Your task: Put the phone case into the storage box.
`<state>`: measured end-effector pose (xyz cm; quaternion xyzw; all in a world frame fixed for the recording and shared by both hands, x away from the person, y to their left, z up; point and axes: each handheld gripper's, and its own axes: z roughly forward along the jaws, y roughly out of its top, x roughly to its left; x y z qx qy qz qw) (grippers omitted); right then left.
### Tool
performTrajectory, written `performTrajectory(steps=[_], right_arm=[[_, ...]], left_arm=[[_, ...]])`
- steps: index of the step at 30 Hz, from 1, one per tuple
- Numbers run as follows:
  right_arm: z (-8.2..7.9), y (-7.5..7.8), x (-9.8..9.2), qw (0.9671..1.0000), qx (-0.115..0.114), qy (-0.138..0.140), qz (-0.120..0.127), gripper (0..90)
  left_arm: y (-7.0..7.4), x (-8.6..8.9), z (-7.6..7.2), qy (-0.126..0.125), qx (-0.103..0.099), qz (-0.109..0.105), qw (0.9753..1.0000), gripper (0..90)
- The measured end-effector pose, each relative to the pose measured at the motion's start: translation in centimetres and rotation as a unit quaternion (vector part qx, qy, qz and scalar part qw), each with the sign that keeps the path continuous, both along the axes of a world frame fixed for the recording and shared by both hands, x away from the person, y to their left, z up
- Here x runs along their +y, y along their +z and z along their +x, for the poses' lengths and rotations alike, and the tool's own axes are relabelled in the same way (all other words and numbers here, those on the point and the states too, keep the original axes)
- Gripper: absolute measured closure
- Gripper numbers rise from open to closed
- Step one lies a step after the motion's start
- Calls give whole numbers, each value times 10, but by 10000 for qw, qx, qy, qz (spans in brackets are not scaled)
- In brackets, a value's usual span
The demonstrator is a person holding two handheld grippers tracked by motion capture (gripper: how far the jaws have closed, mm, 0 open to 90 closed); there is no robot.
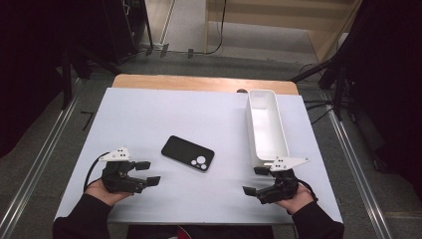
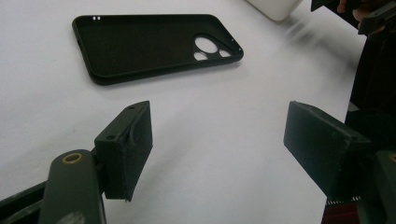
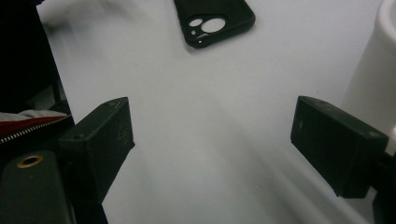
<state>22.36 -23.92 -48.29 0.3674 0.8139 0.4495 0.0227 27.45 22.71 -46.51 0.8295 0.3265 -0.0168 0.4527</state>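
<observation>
Black phone case (image 1: pixel 187 153) lies flat on the bench (image 1: pixel 149 114), so I should bring my spread, empty left tongs (image 1: pixel 147 173) low across its short edge.

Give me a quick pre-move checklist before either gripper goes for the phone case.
1. Left gripper open, nothing between the jaws: ok.
2. Right gripper open, nothing between the jaws: ok.
3. Phone case lies flat on the table, hollow side up, apart from both grippers: ok.
4. Path from each gripper to the phone case free of other things: ok.
5. White bin empty and upright at the right of the table: ok.
6. Right gripper's clearance from the white bin: close beside its near end; whether they touch, cannot tell.
</observation>
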Motion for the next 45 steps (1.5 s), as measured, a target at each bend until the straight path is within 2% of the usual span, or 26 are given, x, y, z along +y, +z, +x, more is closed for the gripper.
performTrajectory(steps=[6, 10, 15, 20, 23, 29, 38, 45], right_arm=[[0, 0, 0, 10000, 5, 1, -7, 116], [0, 0, 0, 10000, 10, 1, -2, 116], [0, 0, -1, 10000, -2, 8, -7, 116], [0, 0, -1, 10000, 14, 4, -1, 116], [0, 0, 0, 10000, 27, 6, 1, 116], [1, 0, -1, 10000, 34, -8, -2, 116], [1, 0, -1, 10000, -12, 5, 1, 116], [1, 0, -1, 10000, -44, 12, -4, 116]], left_arm=[[3, 0, 4, 57, -9, 57, 10000, 257], [6, -1, 7, 54, -55, 9, 10000, 257], [7, -3, 14, 86, 19, -29, 10000, 257], [9, -7, 20, 59, 24, 58, 10000, 257], [12, -9, 23, 9, -96, 118, 9999, 257], [13, -14, 33, -5, -95, 106, 9999, 256], [12, -19, 50, 43, -215, 110, 9997, 257], [12, -27, 63, 19, -209, 213, 9996, 260]])
